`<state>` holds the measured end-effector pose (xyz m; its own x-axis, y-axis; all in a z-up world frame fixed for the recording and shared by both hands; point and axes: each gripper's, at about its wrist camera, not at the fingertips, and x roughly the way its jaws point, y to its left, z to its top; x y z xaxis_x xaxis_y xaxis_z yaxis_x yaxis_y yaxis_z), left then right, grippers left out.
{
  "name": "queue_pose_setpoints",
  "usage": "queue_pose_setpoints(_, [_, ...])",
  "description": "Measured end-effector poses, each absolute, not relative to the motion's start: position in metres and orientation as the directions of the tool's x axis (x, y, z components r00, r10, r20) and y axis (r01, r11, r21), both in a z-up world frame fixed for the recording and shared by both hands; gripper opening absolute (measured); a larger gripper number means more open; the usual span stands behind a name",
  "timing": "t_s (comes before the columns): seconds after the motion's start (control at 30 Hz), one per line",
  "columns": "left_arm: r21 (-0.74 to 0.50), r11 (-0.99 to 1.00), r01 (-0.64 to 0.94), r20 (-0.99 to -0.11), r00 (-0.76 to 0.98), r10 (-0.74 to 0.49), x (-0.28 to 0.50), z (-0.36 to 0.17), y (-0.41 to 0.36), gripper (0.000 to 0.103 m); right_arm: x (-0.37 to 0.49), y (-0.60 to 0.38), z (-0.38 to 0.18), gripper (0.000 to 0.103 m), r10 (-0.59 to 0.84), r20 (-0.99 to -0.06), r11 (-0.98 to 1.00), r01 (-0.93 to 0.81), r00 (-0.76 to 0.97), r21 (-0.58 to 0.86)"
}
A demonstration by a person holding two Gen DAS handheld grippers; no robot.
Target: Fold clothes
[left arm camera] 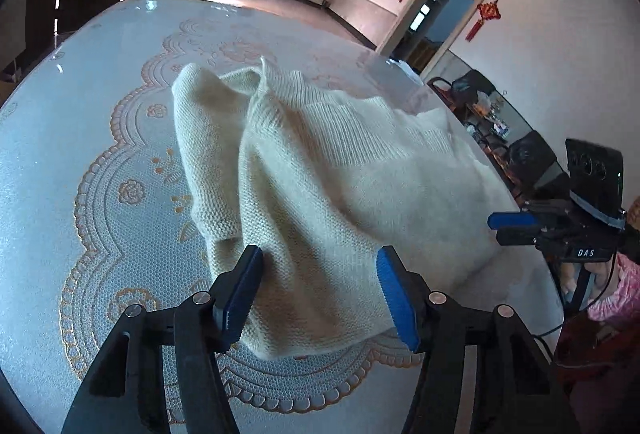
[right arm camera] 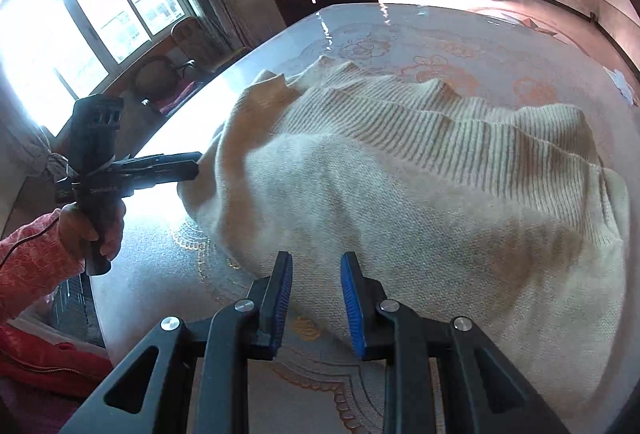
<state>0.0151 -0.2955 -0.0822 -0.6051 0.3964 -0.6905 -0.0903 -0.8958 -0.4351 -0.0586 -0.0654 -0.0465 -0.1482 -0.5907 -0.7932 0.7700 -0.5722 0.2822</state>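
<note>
A cream knitted sweater (left arm camera: pixel 320 170) lies bunched on the round table (left arm camera: pixel 80 94), with a ribbed band along its far side in the right wrist view (right arm camera: pixel 420 170). My left gripper (left arm camera: pixel 320 258) is open, its blue-padded jaws spread over the sweater's near edge with nothing held. My right gripper (right arm camera: pixel 316 262) is open with a narrower gap, just above the sweater's near hem. The right gripper also shows in the left wrist view (left arm camera: pixel 512 224) at the sweater's right side. The left gripper shows in the right wrist view (right arm camera: pixel 192 166) at the sweater's left edge.
The table carries a lace-patterned cloth (left arm camera: pixel 132 194) under a glossy cover. Chairs (right arm camera: pixel 168 82) stand beside the table near a bright window (right arm camera: pixel 100 6). A doorway (left arm camera: pixel 432 22) and a low cluttered shelf (left arm camera: pixel 492 122) lie beyond the table's right edge. The person's pink sleeve (right arm camera: pixel 32 258) is at left.
</note>
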Motion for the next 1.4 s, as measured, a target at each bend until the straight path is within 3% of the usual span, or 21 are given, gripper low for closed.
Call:
queue_pose_setpoints(0.2, [-0.461, -0.872, -0.167, -0.708, -0.522, 0.475, 0.004, -0.082, -0.298, 0.06, -0.057, -0.133, -0.04, 0.025, -0.577, -0.811, -0.441, 0.871, -0.091, 0.217])
queue_pose_setpoints(0.27, [-0.399, -0.901, -0.17, -0.731, -0.534, 0.424, 0.006, -0.075, -0.301, 0.06, -0.062, -0.155, -0.033, 0.025, -0.577, -0.812, -0.415, 0.887, -0.085, 0.202])
queue_pose_setpoints(0.33, [-0.416, -0.892, -0.175, -0.711, -0.549, 0.439, 0.013, -0.069, -0.311, 0.06, -0.07, -0.175, -0.028, 0.025, -0.573, -0.815, -0.4, 0.896, -0.08, 0.193])
queue_pose_setpoints(0.47, [-0.405, -0.894, -0.191, -0.752, -0.487, 0.444, 0.008, -0.079, -0.314, 0.06, -0.086, -0.209, -0.028, 0.025, -0.566, -0.823, -0.382, 0.9, -0.048, 0.21])
queue_pose_setpoints(0.67, [-0.477, -0.85, -0.223, -0.736, -0.428, 0.525, 0.004, -0.082, -0.322, 0.06, -0.103, -0.243, -0.043, 0.025, -0.509, -0.861, -0.37, 0.903, -0.001, 0.217])
queue_pose_setpoints(0.97, [-0.555, -0.748, -0.365, -0.73, -0.217, 0.648, 0.014, -0.082, -0.299, 0.06, -0.134, -0.255, -0.081, 0.024, -0.413, -0.909, -0.466, 0.843, 0.059, 0.267])
queue_pose_setpoints(1.2, [-0.594, -0.721, -0.358, -0.724, -0.153, 0.672, 0.044, -0.078, -0.313, 0.06, -0.138, -0.249, -0.087, 0.024, -0.44, -0.893, -0.467, 0.826, 0.092, 0.315])
queue_pose_setpoints(1.4, [-0.593, -0.726, -0.348, -0.74, -0.12, 0.662, 0.062, -0.082, -0.316, 0.059, -0.13, -0.251, -0.085, 0.024, -0.424, -0.904, -0.445, 0.856, 0.057, 0.263])
